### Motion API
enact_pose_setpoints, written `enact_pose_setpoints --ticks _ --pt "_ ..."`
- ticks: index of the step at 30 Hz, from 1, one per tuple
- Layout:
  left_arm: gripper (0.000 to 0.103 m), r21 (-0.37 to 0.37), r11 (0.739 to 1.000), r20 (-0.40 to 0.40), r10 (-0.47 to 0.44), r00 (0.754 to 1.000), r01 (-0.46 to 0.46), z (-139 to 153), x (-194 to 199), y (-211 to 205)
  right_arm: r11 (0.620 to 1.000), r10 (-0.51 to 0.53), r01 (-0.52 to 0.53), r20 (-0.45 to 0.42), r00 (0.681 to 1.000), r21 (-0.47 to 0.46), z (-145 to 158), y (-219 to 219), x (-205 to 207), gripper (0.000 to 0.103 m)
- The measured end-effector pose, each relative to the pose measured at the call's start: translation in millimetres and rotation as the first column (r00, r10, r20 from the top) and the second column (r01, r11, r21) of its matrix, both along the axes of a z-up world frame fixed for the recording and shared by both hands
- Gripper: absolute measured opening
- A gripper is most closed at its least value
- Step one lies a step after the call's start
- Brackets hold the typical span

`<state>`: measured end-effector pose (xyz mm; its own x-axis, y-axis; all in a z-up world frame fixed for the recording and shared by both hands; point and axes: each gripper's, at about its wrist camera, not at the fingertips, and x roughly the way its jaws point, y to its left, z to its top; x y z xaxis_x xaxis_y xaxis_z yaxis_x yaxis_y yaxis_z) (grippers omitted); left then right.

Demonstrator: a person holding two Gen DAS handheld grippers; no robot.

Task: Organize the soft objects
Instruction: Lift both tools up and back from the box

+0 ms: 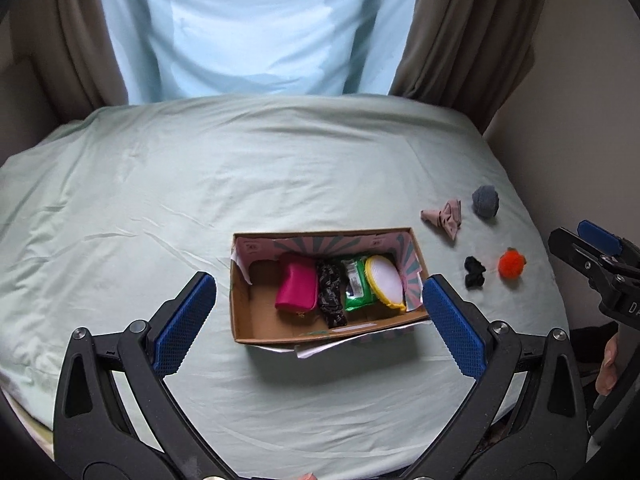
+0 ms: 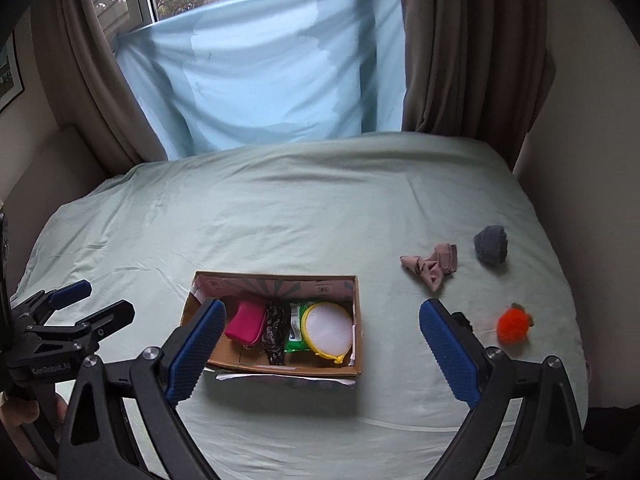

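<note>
A cardboard box [image 1: 244,312] [image 2: 356,360] lies on the bed. It holds a pink pouch [image 1: 297,289] [image 2: 245,324], a black patterned cloth [image 1: 330,294] [image 2: 274,332], a green wipes pack [image 1: 355,285] [image 2: 295,326] and a yellow-rimmed white puff [image 1: 386,282] [image 2: 327,329]. To its right lie a pink cloth [image 1: 443,217] [image 2: 430,264], a grey ball [image 1: 485,200] [image 2: 491,245], a black cloth [image 1: 474,271] and an orange pompom [image 1: 511,263] [image 2: 513,324]. My left gripper [image 1: 320,320] hangs open above the box's near side. My right gripper [image 2: 320,356] is open too, holding nothing; its right finger hides most of the black cloth.
The pale green bedsheet [image 1: 200,184] [image 2: 280,208] covers the bed. Brown curtains [image 1: 460,32] [image 2: 472,48] and a light blue sheet [image 2: 260,72] hang at the window behind. A wall [image 2: 592,160] runs close along the bed's right edge.
</note>
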<state>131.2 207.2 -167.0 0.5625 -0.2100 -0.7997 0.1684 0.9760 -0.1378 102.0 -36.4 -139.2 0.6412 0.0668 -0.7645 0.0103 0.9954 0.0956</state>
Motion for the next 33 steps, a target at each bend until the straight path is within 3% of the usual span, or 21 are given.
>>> enact_pose_setpoints --ticks 5,9,19,25,33 --pt "0.103 0.041 0.999 0.113 0.022 0.993 -0.027 39 -28 -21 0.998 -0.052 0.054 0.084 0.995 -0.019 28 -30 -34 0.097" --pt "0.103 0.020 0.999 0.182 0.041 0.982 -0.046 62 -49 -48 0.994 -0.097 0.103 0.140 0.985 -0.040 41 -59 -58 0.097" --pt "0.103 -0.011 1.000 0.263 0.027 0.964 -0.025 74 -79 -169 0.986 -0.133 0.150 0.204 0.970 -0.071 46 -168 -87 0.097" --pt "0.103 -0.036 0.999 0.269 -0.013 0.963 0.024 36 -71 -253 0.991 -0.085 0.104 0.204 0.975 -0.081 15 -227 -78 0.097" --pt "0.102 -0.024 0.995 0.197 -0.094 0.976 0.100 -71 -42 -356 0.995 -0.054 0.064 0.125 0.991 -0.081 -80 -287 -40 0.097"
